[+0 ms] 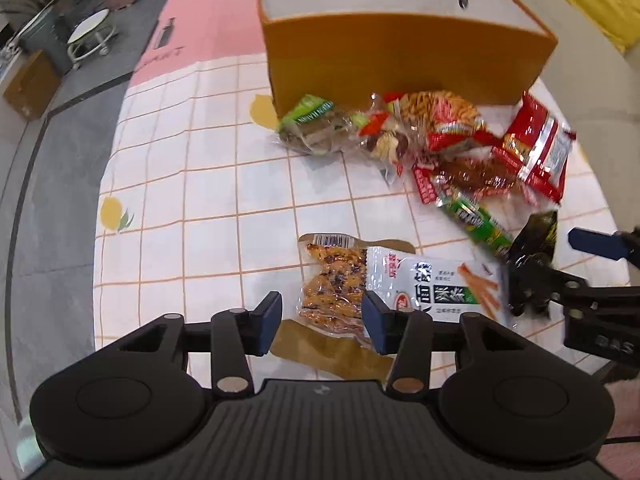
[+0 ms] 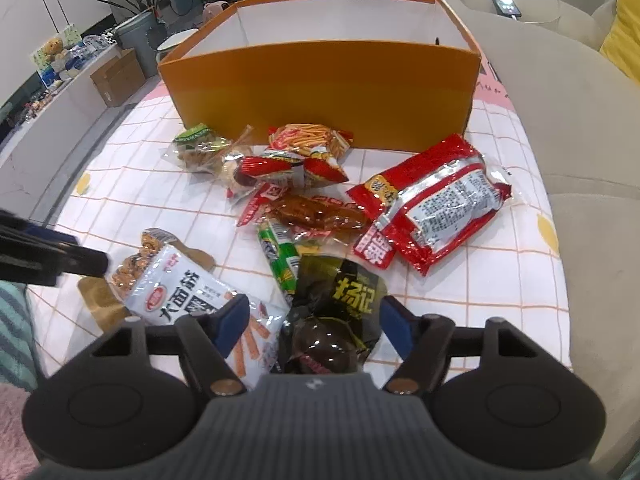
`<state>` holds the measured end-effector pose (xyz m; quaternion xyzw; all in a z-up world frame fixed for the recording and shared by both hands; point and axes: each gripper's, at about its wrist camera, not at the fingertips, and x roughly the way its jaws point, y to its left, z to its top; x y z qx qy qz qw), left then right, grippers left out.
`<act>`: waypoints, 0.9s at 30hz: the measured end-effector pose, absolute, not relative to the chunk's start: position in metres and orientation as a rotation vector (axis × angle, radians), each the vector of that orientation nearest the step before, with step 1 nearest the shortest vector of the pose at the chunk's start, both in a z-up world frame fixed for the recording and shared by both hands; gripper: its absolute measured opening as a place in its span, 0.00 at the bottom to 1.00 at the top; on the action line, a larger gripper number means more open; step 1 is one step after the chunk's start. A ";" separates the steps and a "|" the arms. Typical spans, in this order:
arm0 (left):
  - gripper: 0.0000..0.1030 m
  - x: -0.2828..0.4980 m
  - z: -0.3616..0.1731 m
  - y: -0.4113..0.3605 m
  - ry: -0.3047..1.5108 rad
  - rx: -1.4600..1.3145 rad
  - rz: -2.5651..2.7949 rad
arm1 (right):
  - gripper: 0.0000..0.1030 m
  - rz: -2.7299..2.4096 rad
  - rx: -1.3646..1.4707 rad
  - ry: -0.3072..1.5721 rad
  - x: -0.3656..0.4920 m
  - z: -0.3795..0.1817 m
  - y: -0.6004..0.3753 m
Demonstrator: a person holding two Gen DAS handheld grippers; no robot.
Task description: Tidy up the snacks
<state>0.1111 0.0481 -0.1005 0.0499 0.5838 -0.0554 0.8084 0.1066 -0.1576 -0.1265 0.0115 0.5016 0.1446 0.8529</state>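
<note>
Loose snack packets lie on a checked tablecloth [image 1: 208, 184] in front of an orange box [image 2: 320, 92], whose white inside shows nothing in it. My left gripper [image 1: 322, 324] is open low over a clear packet of brown snacks [image 1: 332, 292], which lies between its blue pads without being pinched. A white packet [image 1: 432, 284] overlaps that packet on its right. My right gripper [image 2: 314, 326] stands open around a black packet with yellow characters [image 2: 344, 300]; the packet rests loose between the pads. The white packet [image 2: 180, 292] lies under the right gripper's left finger.
A pile of red, green and clear packets [image 2: 304, 184] sits between the grippers and the box [image 1: 400, 60], with a large red packet [image 2: 432, 204] to the right. A beige sofa [image 2: 580, 128] borders the table; the table's round edge and grey floor [image 1: 52, 208] lie left.
</note>
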 end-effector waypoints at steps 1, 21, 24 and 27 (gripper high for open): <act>0.53 0.111 -0.103 0.049 1.255 0.098 -0.114 | 0.68 0.314 0.018 1.055 0.104 -0.126 -0.156; 0.54 0.099 -0.109 0.062 1.278 0.029 -0.095 | 0.67 0.662 -0.303 0.998 0.101 -0.155 -0.085; 0.54 0.101 -0.112 0.064 1.278 0.026 -0.096 | 0.67 0.630 -0.282 1.005 0.113 -0.161 -0.085; 0.54 0.103 -0.113 0.063 1.261 0.029 -0.106 | 0.65 0.586 -0.217 1.020 0.126 -0.160 -0.089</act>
